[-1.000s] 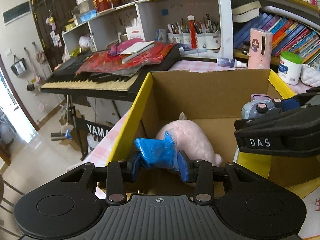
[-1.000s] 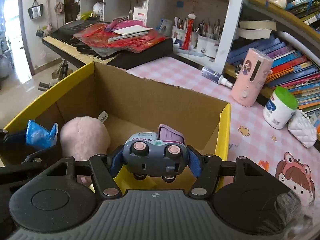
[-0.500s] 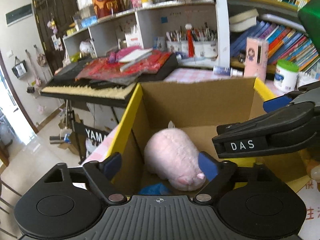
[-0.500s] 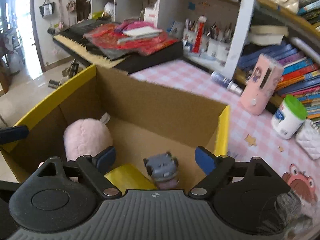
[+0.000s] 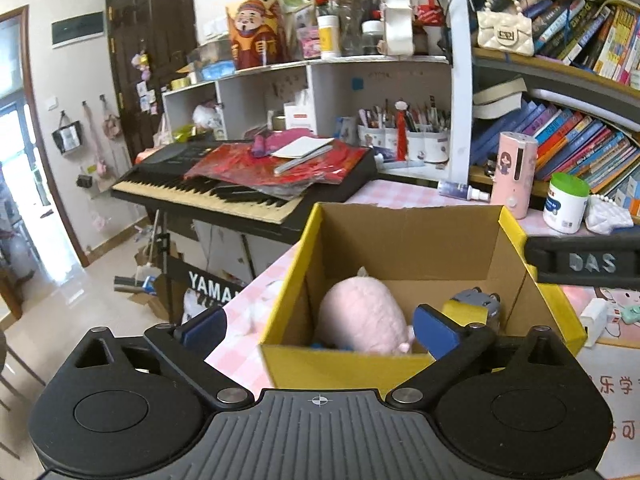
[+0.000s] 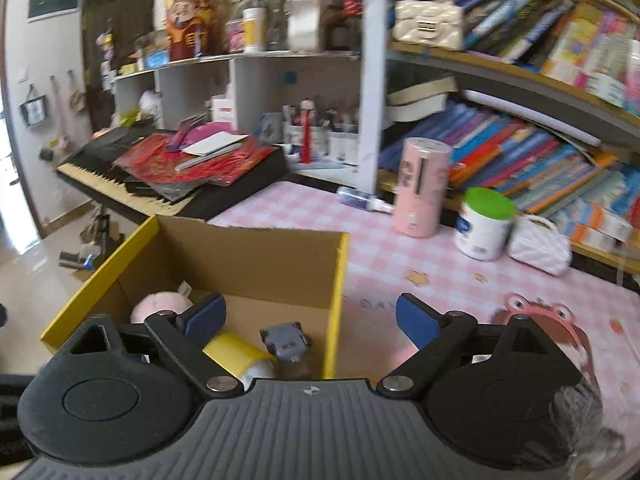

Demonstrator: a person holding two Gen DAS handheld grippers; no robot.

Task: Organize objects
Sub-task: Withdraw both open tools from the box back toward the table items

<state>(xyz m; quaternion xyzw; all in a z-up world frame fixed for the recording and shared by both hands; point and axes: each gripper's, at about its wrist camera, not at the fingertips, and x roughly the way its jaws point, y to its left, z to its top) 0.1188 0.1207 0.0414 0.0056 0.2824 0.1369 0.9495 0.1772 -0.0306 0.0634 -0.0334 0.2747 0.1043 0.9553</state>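
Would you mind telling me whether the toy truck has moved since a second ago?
Yes. The toy truck dropped from between the right gripper fingers to the cardboard box floor; they have just been opening, now empty.

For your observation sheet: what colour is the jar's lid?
Green, on the white jar; the right wrist view shows it best.

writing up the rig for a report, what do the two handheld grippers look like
Both the left gripper and right gripper are matte black plastic: a ribbed grey-black centre plate with a small crosshair mark, round discs either side, silver pivot bolts, angled arms ending in blue pads. White "DAS" lettering marks the right one's side.
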